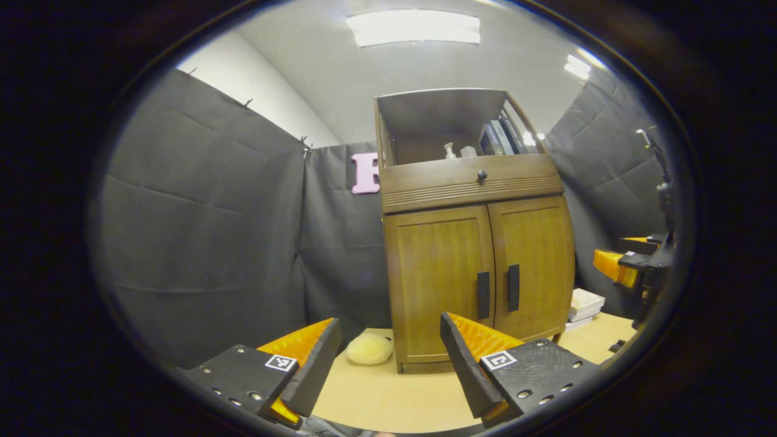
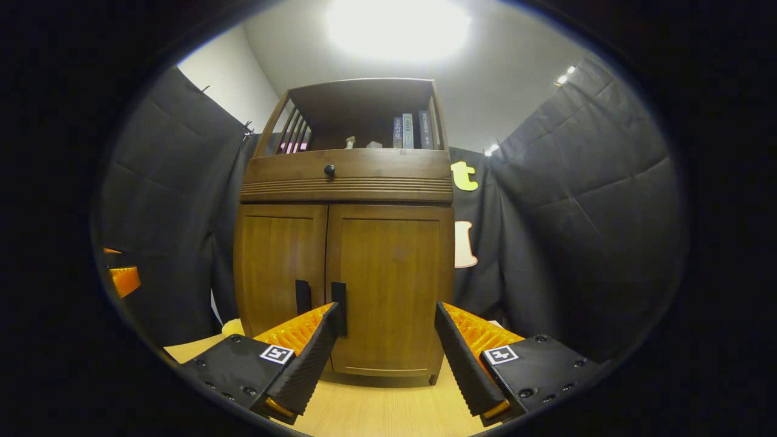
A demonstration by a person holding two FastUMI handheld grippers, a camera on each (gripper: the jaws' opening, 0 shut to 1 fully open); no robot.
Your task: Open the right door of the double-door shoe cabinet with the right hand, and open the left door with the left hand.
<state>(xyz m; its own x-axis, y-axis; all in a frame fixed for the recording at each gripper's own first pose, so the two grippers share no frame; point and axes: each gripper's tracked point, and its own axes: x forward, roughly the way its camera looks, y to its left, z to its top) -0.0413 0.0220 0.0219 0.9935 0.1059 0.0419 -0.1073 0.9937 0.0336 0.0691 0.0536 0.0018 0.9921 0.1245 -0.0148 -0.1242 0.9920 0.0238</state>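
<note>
A wooden shoe cabinet (image 1: 473, 267) (image 2: 346, 273) stands on a light table, both lower doors closed. Its left door (image 1: 438, 279) (image 2: 280, 267) and right door (image 1: 534, 267) (image 2: 391, 285) each carry a dark vertical handle near the middle seam: left handle (image 1: 483, 295) (image 2: 302, 297), right handle (image 1: 513, 287) (image 2: 339, 308). My left gripper (image 1: 388, 340) is open, short of the cabinet and low to its left. My right gripper (image 2: 385, 328) is open in front of the right door, its left finger (image 2: 303, 358) near the right handle. The right gripper (image 1: 631, 267) also appears at the far right of the left gripper view.
Above the doors sit a drawer with a round knob (image 1: 482, 175) (image 2: 329, 170) and an open shelf with books (image 1: 501, 136) (image 2: 413, 130). A pale fluffy ball (image 1: 369, 349) lies at the cabinet's left foot. Stacked white boxes (image 1: 584, 306) rest to its right. Black cloth walls surround.
</note>
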